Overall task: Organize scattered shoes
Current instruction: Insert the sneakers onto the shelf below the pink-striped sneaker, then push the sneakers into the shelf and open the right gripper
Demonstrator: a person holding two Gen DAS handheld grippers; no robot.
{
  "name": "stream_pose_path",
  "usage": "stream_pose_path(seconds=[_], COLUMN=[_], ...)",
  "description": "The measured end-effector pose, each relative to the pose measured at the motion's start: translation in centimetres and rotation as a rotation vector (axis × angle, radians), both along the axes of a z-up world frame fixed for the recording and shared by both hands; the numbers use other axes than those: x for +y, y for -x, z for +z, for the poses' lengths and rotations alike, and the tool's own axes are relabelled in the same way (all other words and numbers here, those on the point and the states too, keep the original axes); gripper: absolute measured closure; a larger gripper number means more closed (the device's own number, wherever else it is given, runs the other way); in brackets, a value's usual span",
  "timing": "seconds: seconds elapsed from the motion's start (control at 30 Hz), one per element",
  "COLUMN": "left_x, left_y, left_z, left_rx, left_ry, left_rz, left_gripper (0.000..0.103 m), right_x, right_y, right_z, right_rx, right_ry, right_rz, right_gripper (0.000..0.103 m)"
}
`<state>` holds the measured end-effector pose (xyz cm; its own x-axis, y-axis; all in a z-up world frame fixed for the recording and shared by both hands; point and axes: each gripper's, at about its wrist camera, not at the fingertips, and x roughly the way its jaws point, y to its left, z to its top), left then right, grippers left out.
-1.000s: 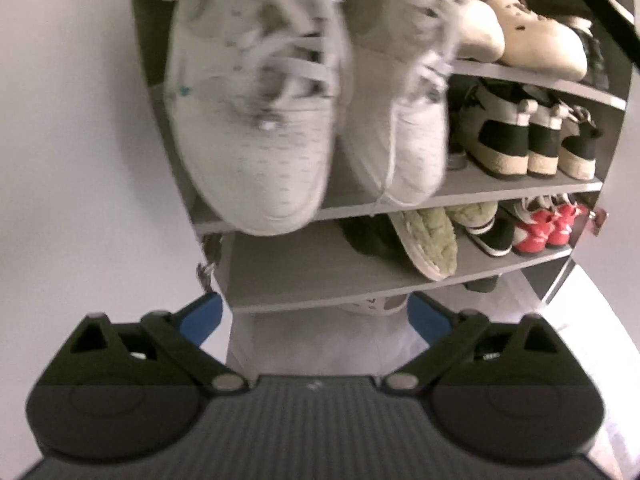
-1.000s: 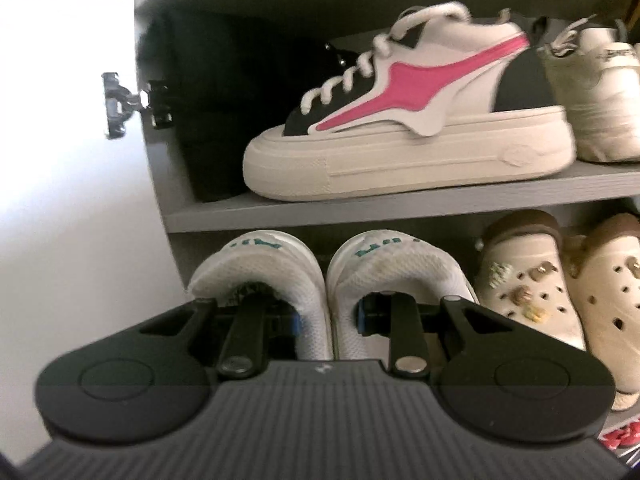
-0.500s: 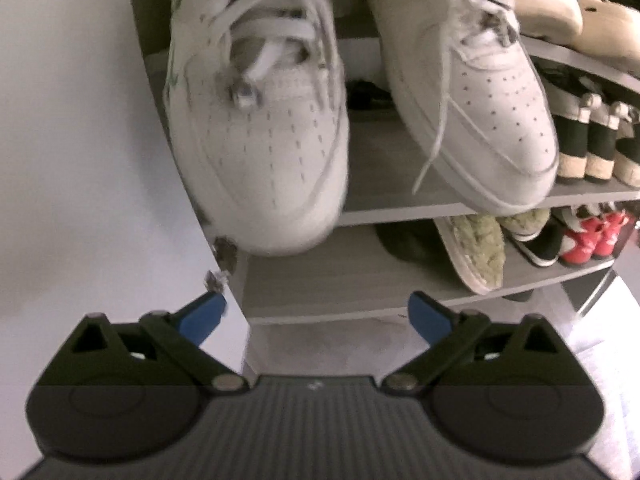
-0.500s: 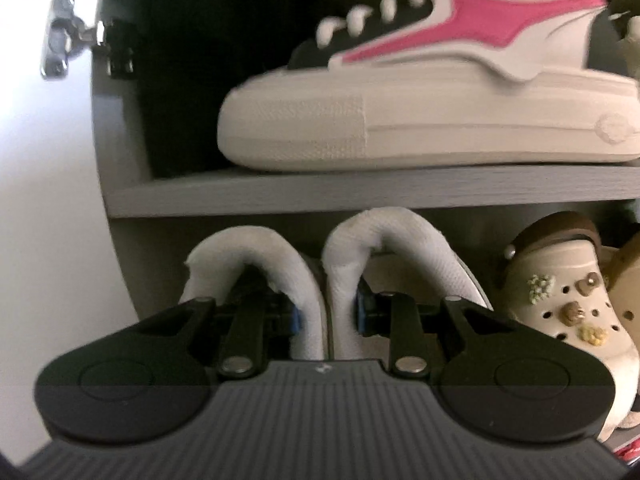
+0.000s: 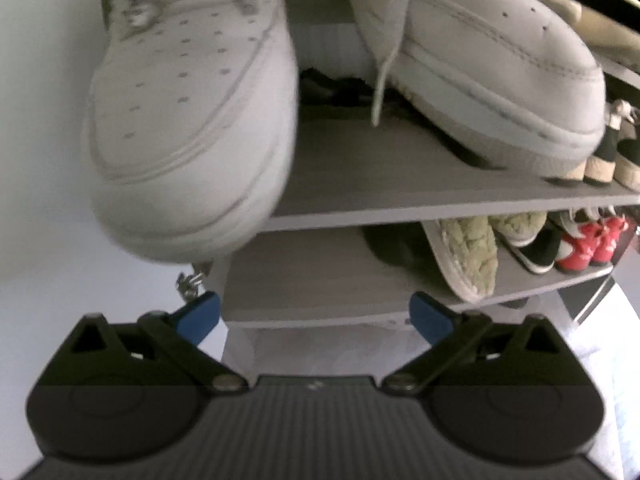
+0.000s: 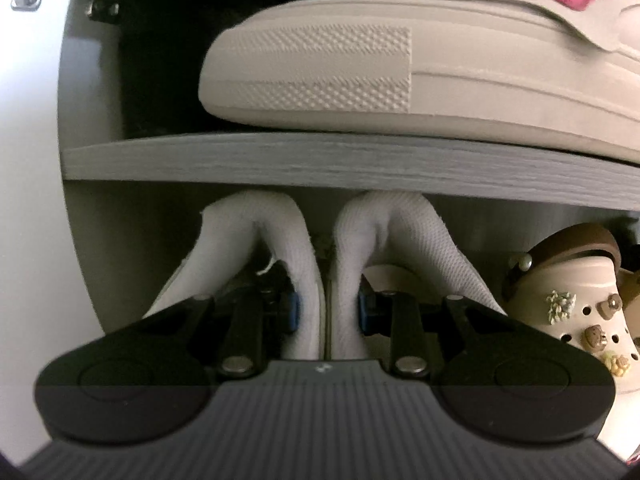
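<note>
Right gripper (image 6: 328,314) pinching both white sneakers' (image 6: 280,240) collars, now seemingly tucked under shelf (image 6: 320,164), left gripper (image 5: 314,316) wide, empty.

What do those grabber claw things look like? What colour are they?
Both look alike. The left gripper and right gripper have black angular arms with silver pivot pins, round black housings and a ribbed dark grey body. Their fingertips carry blue pads. No hands, sleeves or cables show.

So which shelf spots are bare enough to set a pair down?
Free: the left part of the grey shelf under the white sneakers, and the left of the lower shelf before the upturned sole. Crowded: the right ends, with the red shoes.
</note>
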<state>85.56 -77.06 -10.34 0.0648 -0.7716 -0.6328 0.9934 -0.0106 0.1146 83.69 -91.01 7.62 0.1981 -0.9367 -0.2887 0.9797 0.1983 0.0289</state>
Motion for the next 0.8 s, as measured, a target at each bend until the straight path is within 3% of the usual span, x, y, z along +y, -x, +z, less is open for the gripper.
stream_pose_path(seconds=[0.1,0.3,0.5,0.8], left_x=[-0.4,-0.5,-0.6,0.7], left_y=[-0.1,-0.7,-0.9,-0.3], left_z=[1.2,2.5,3.5,5.2], left_rx=[0.02,0.093,0.129,0.125], left_ry=[0.058,0.035,0.015,0.065], left_rz=[0.041,0.065,0.11,0.083], left_gripper=[0.001,0.004,0.007,0.006], right_x=[-0.4,-1.0,-0.8,-0.8], right_y=[0.0,-0.2,-0.1,-0.6], right_z=[0.1,0.2,0.0,0.3], right_rx=[-0.01,-0.041,-0.112,-0.143], right_ry=[-0.014,-0.04,-0.012,-0.048], right_rz=[0.001,-0.006,0.02,0.126], right_gripper=[0.072,0.069,0.059,0.03])
